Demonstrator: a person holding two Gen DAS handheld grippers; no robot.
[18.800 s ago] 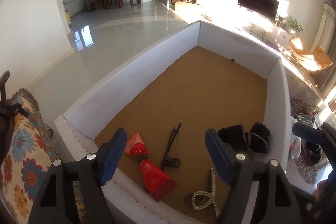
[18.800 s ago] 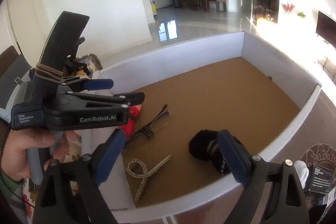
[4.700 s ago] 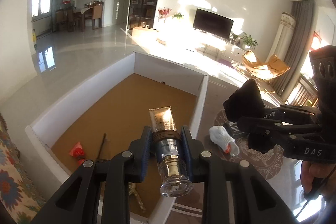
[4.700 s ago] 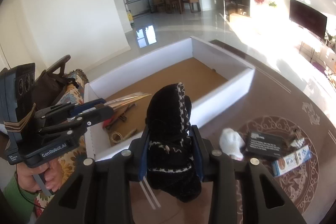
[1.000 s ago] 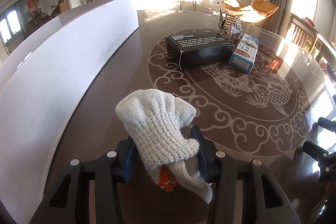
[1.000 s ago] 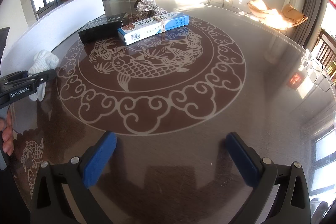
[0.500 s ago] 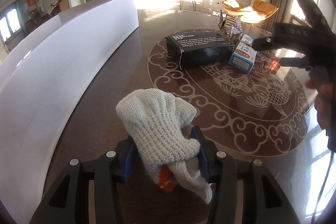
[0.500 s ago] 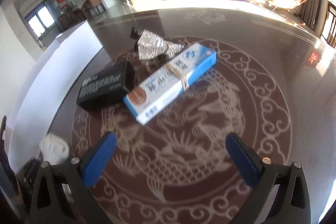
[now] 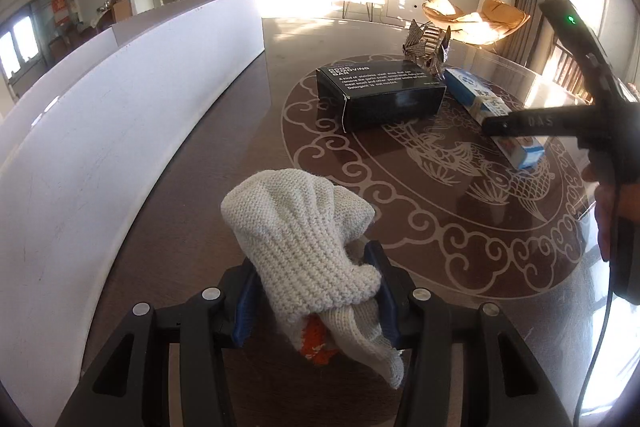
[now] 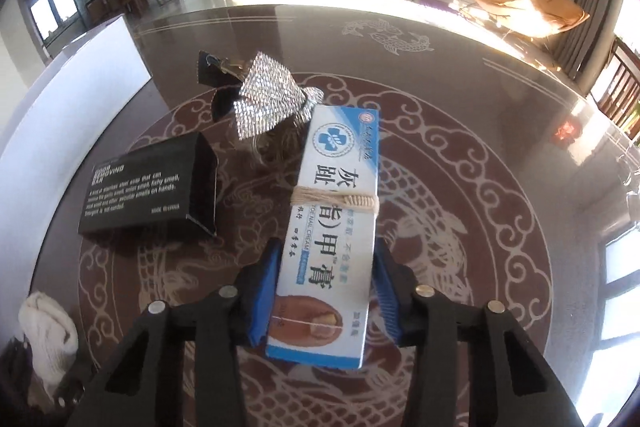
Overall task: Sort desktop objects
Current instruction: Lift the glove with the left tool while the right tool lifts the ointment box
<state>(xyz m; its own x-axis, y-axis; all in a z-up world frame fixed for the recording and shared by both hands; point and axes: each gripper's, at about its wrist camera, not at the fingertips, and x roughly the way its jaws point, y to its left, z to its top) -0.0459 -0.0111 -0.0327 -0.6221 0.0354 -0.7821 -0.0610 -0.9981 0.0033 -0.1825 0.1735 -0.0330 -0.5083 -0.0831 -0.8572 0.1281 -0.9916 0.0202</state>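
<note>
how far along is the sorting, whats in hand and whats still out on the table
Mid-job. The left gripper is shut on the white knit sock; the right gripper brackets the blue cream box, jaws at its sides. Left on the glass table: the black soap box and sequined hair clip. The white bin's inside is hidden.

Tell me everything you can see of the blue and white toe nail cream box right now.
The blue and white toe nail cream box is a long, flat cardboard carton printed with large Chinese characters, "TOE NAIL CREAM", a round blue logo and a toenail photo at its near end. Tan twine is wrapped around its middle. It lies flat on the glossy patterned table, its near end between the right gripper's blue pads. Its far end reaches the sparkly silver hair clip.
</note>
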